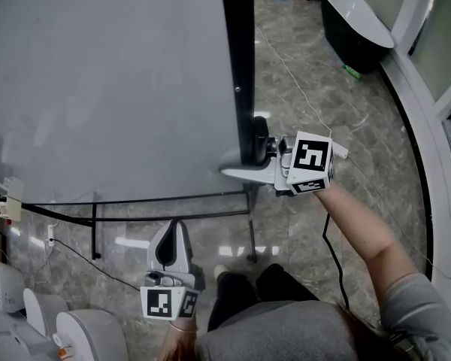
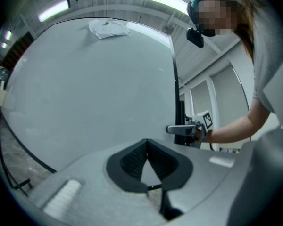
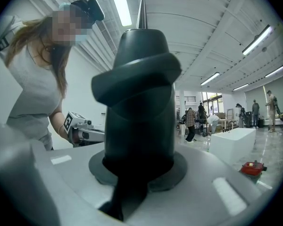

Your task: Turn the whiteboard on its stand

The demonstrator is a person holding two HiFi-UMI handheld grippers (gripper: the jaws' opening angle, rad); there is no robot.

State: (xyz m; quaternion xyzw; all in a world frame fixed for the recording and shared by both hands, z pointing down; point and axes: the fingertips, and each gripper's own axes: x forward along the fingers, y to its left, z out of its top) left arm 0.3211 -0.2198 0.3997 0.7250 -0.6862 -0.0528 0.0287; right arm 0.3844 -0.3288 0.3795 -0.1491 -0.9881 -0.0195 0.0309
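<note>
right arm (image 1: 361,224) reaches out level, right gripper (image 1: 248,165) pinching the whiteboard's (image 1: 105,81) black side frame (image 1: 239,51); left gripper (image 1: 173,230) held low by the body, jaws together, empty.

**Layout.** The whiteboard (image 1: 105,89) fills the far left, and its stand rails (image 1: 135,200) run along its near edge. My right gripper (image 1: 239,168) sits at the board's right edge post (image 1: 240,66), one jaw on either side of it. My left gripper (image 1: 173,232) lies nearer, before the rails and apart from the board. A bathtub (image 1: 355,22) stands far right. A cable (image 1: 301,89) crosses the floor (image 1: 308,201) between the post and the bathtub.
</note>
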